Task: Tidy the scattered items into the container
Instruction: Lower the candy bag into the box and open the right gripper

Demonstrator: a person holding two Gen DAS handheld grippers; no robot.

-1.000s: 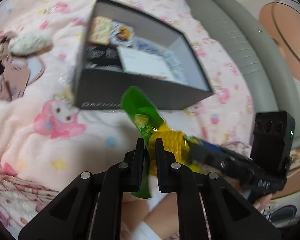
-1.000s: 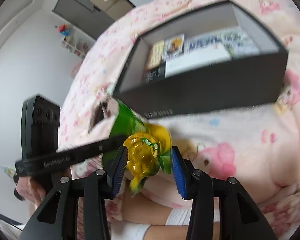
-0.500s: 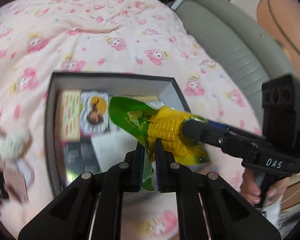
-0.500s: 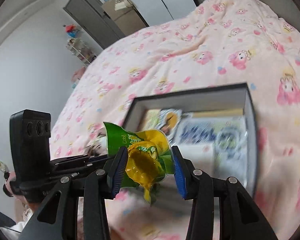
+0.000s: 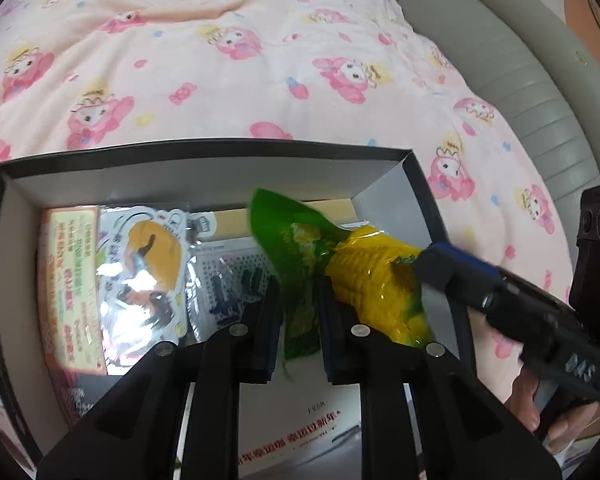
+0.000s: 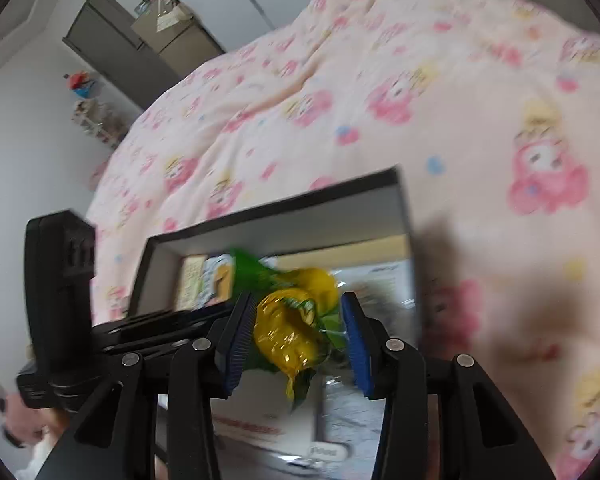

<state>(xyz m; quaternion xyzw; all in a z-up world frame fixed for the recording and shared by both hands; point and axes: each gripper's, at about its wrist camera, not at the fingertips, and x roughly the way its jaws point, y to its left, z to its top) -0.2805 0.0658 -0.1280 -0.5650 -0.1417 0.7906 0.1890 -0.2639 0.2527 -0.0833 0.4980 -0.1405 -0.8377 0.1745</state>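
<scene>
A dark grey open-topped cardboard box [image 5: 204,152] sits on a pink quilt printed with cartoon rabbits [image 5: 228,60], the quilt spreading past every side of the box. Along the box's left wall lies an orange-bordered printed card [image 5: 66,280]; beside it, toward the middle, a glossy sticker sheet with a yellow figure [image 5: 148,264], then a clear packet of small dark parts [image 5: 236,280], and at the near edge a white leaflet with red lettering [image 5: 300,428]. To the right of the quilt runs a grey padded bed frame [image 5: 512,64].

The vacuum-packed corn cob in a green and yellow wrapper [image 5: 340,272] hangs above the box's right half, over the items already inside. The left gripper [image 5: 298,316] pinches the wrapper's green flat end between nearly closed fingers. The right gripper [image 6: 298,340] straddles the yellow cob end; its blue pads [image 6: 356,344] stand apart from the wrapper on the right side, so whether it clamps the cob cannot be told.
</scene>
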